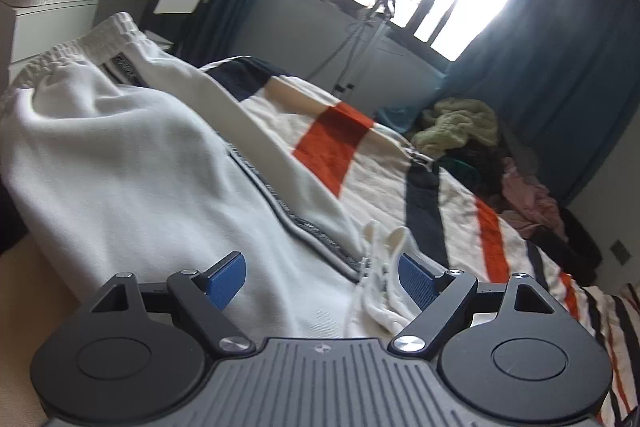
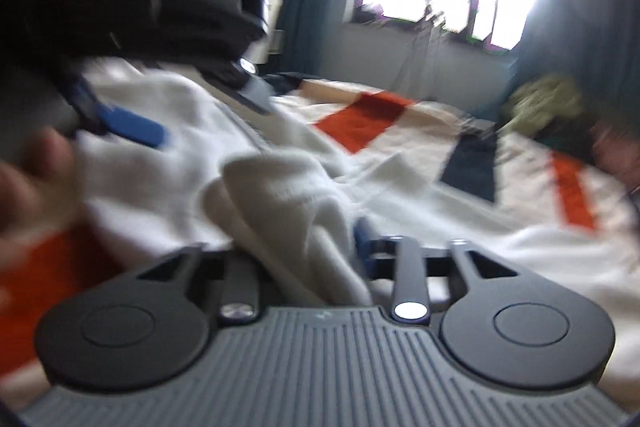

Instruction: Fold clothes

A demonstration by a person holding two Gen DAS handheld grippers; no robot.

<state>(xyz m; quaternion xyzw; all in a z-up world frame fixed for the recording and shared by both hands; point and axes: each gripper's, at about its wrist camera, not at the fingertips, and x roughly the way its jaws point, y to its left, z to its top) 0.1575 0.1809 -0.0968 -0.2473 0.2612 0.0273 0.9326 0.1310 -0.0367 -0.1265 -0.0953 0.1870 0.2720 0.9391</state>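
White sweatpants run lengthwise toward 11 o'clock from the spread, empty left gripper; right gripper straddles a fold, grip unclear.

White sweatpants lay rumpled on the striped bed. Their elastic waistband pointed away, a grey side stripe showing.

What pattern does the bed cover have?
Cream bed cover with orange and navy blocks; left wrist view.

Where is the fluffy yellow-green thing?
In the left wrist view, the yellow-green cloth sits at the far right of the striped bedspread, on a clothes pile beside the blue curtain.
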